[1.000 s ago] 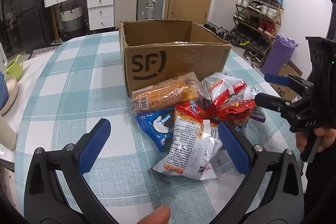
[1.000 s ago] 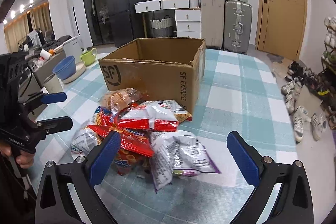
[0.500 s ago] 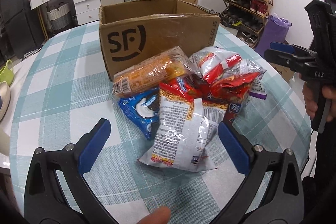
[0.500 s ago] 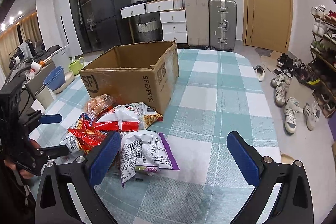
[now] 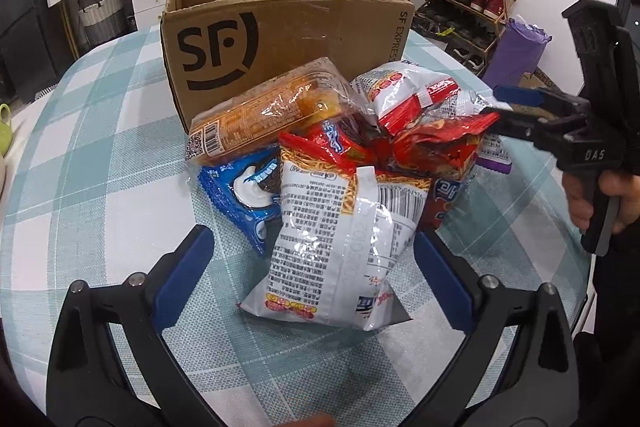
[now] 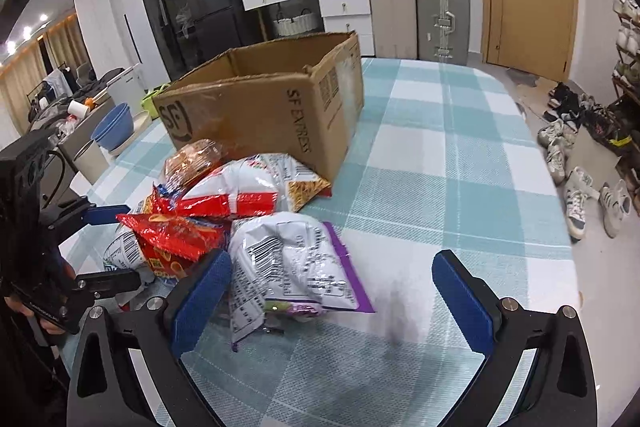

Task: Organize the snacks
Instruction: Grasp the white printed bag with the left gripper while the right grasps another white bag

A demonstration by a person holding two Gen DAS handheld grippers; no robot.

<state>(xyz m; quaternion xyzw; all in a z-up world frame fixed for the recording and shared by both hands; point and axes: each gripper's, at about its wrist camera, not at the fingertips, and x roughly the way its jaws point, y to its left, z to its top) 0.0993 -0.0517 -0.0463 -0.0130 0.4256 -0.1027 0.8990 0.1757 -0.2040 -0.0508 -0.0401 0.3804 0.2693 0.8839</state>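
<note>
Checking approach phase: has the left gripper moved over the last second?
Yes. The left gripper has closed in on the snack pile: against the cardboard box, the view is nearer, and the white noodle bag now lies between its open fingers.

Opposed close wrist views, shared snack pile [image 5: 340, 163]

You've got an open SF cardboard box [image 5: 280, 39] upright mid-table, flaps up. Snack pile [image 5: 344, 167] sits against its front face: orange cracker pack [image 5: 264, 115] leaning on the box, blue cookie pack [image 5: 244, 187] flat below it, white noodle bag [image 5: 340, 247] nearest the table's near edge, purple-edged bag [image 6: 296, 263] at the pile's right.
</note>
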